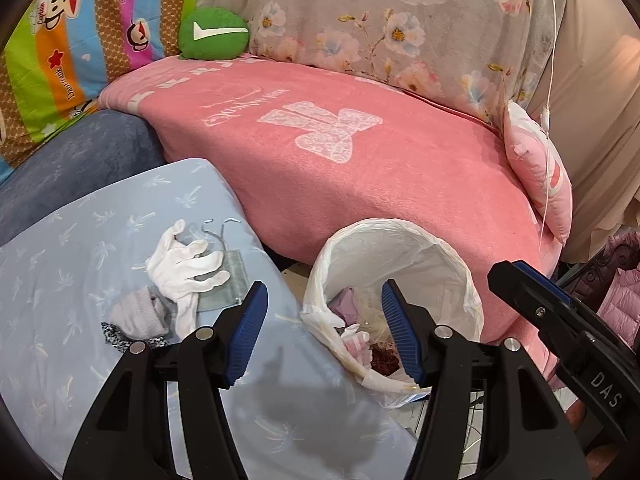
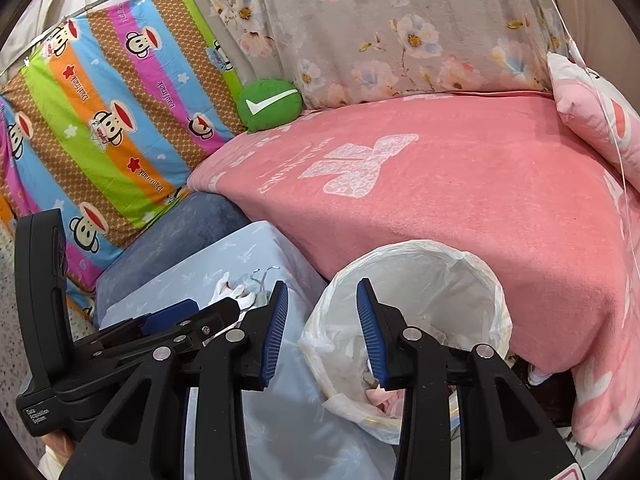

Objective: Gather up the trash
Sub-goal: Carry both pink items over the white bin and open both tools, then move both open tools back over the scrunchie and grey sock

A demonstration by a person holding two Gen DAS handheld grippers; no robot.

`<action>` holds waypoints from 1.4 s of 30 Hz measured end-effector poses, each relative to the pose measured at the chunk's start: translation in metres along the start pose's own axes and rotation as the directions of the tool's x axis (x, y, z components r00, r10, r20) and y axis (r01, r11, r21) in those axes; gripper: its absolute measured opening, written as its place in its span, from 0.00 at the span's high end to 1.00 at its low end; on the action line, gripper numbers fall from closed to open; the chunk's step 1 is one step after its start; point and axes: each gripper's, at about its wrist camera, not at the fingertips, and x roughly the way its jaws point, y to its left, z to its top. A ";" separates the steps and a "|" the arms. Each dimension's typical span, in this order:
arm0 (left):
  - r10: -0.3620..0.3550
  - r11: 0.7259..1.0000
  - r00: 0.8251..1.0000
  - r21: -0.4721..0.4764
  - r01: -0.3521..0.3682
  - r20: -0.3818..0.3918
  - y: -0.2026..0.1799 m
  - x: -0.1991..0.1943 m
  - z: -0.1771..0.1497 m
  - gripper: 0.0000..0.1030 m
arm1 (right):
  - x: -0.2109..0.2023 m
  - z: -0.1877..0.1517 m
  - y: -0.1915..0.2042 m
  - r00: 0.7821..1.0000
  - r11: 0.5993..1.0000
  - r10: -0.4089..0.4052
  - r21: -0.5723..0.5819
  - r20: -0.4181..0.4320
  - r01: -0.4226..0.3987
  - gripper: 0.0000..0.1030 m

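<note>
- The bin (image 1: 400, 248) mouth is wide open, so my left claw (image 1: 324, 336) can go in.
- The pink bed (image 1: 360, 168) blocks behind it.
- My right claw (image 1: 560, 312) crowds one side.

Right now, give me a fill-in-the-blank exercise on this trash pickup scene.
1. The white glove lies on the light ____ cushion.
2. The bin is lined with a ____ plastic bag.
3. The left gripper and the right gripper both have ____ jaws.
4. The green pillow bears a white ____.

Missing words: blue; white; open; checkmark
</note>
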 end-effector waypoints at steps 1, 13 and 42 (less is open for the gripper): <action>0.003 1.000 1.000 -0.003 -0.003 0.001 0.001 -0.001 0.000 0.45 | 0.000 -0.001 0.002 1.000 1.000 0.002 -0.003 -0.002 -0.002 0.63; 0.062 0.997 0.998 -0.055 -0.062 -0.002 0.034 -0.010 -0.018 0.42 | 0.003 -0.010 0.033 0.999 0.998 0.027 -0.052 -0.030 -0.028 0.63; 0.128 0.929 0.970 -0.319 -0.190 -0.205 0.163 0.032 -0.076 0.42 | 0.071 -0.051 0.109 0.979 0.984 0.079 -0.142 -0.190 -0.107 0.63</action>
